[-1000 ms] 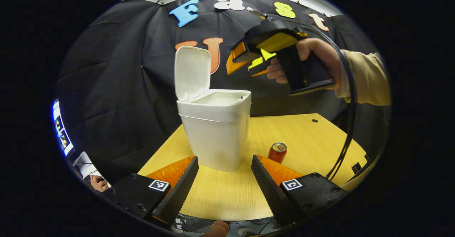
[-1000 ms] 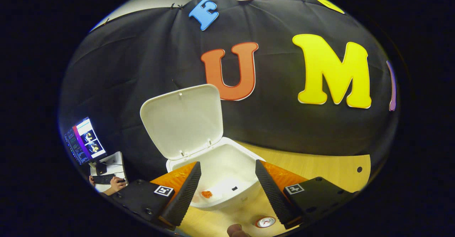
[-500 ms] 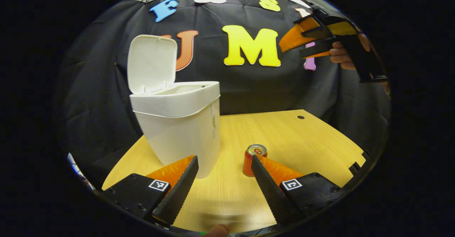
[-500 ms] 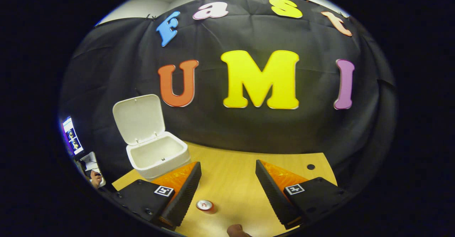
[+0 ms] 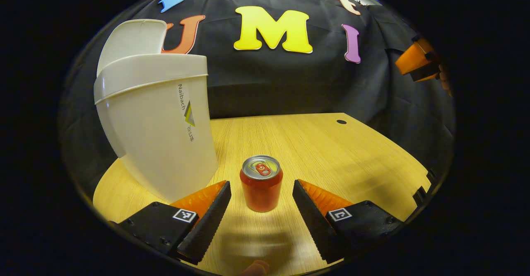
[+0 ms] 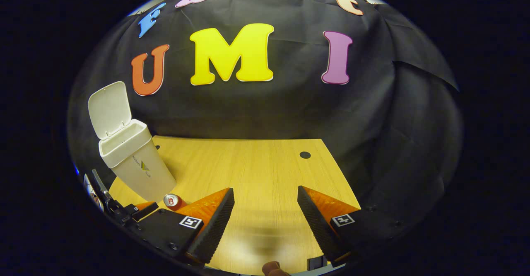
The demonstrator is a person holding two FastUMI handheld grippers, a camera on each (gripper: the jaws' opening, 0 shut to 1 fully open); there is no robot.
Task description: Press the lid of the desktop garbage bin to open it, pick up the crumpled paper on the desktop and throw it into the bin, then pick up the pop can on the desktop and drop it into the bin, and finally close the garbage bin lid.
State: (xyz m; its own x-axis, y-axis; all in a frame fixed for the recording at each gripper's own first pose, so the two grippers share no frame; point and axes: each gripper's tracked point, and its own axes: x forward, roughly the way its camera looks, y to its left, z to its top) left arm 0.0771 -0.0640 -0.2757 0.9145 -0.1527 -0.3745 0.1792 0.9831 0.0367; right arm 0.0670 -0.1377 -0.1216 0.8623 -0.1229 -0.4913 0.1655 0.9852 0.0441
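A: Entry. What has changed over the last second?

B: The left gripper [image 5: 261,209] has swung off the bin [image 5: 159,122] and come down low in front of the can [image 5: 261,182]. A second ago the can sat small and off to the right behind the bin; now it stands upright on the table [image 5: 339,156], centred in the gap between the two fingers.

A: Is it gripped?

B: No. Jaws spread wide, table showing between each finger and the can. Nothing held.

A: And the right gripper [image 6: 265,218]?

B: It has pulled away from over the bin mouth, where it hung a second ago. Now it faces bare table, jaws apart and empty. In the left gripper view it sits far off at the upper right edge [image 5: 416,62].

A: Meaning for the task?

B: My reading: the paper step is done and the can pickup has begun. Remaining: close on the can, lift, drop, shut the lid.

A: Containers?

B: One bin, white, standing just left of the can, close but apart from it. Lid [image 6: 108,108] up, hinged back toward the wall. In the right gripper view the mouth [image 6: 124,137] is open, but the angle hides the inside, so I cannot confirm the contents now. A second ago a small orange scrap lay at the bottom; whether that is the paper, I cannot say.

A: Can itself?

B: Red, top sealed with the pull tab in place.
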